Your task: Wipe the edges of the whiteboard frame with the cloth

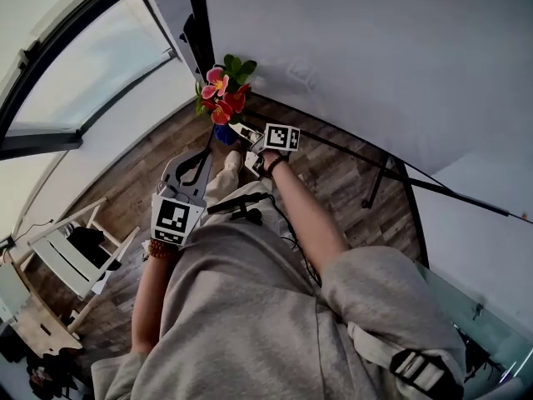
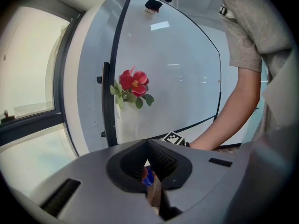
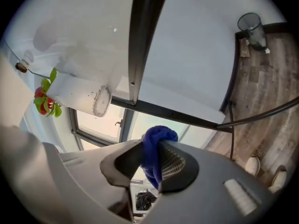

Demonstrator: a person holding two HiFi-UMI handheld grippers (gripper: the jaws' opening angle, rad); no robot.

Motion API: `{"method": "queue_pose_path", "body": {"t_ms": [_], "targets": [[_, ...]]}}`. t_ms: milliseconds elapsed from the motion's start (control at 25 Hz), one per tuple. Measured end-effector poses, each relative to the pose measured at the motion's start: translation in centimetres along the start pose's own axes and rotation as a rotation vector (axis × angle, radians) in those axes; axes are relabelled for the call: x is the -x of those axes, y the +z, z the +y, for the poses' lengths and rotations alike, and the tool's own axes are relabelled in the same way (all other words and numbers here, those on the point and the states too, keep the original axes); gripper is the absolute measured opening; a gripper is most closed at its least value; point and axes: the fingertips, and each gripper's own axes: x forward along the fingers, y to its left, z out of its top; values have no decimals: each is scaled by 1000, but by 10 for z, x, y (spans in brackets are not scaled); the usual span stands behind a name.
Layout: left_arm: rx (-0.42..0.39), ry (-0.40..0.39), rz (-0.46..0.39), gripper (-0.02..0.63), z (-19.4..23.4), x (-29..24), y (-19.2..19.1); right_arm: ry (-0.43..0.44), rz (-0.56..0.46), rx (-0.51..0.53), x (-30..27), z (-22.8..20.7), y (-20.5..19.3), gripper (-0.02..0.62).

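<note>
On my right gripper the jaws clamp the blue cloth, a soft wad bulging past the tips, held near the whiteboard frame, apparently not touching. Light and limp, it'll likely fold or slip, so grip deep in the bunch. The jaws of my left gripper are closed, empty

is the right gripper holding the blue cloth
Yes, the blue cloth is bunched up and clamped between the right gripper's fingers.
</note>
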Motion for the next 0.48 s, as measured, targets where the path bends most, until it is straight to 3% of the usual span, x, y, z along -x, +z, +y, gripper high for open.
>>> {"method": "queue_pose_path", "body": {"t_ms": [200, 480], "targets": [[-6, -70, 8, 6, -27, -17, -2, -105, -52, -13, 68, -39, -6, 91], [-19, -186, 32, 6, -91, -33, -1, -231, -208, -72, 178, -69, -31, 92]]}}
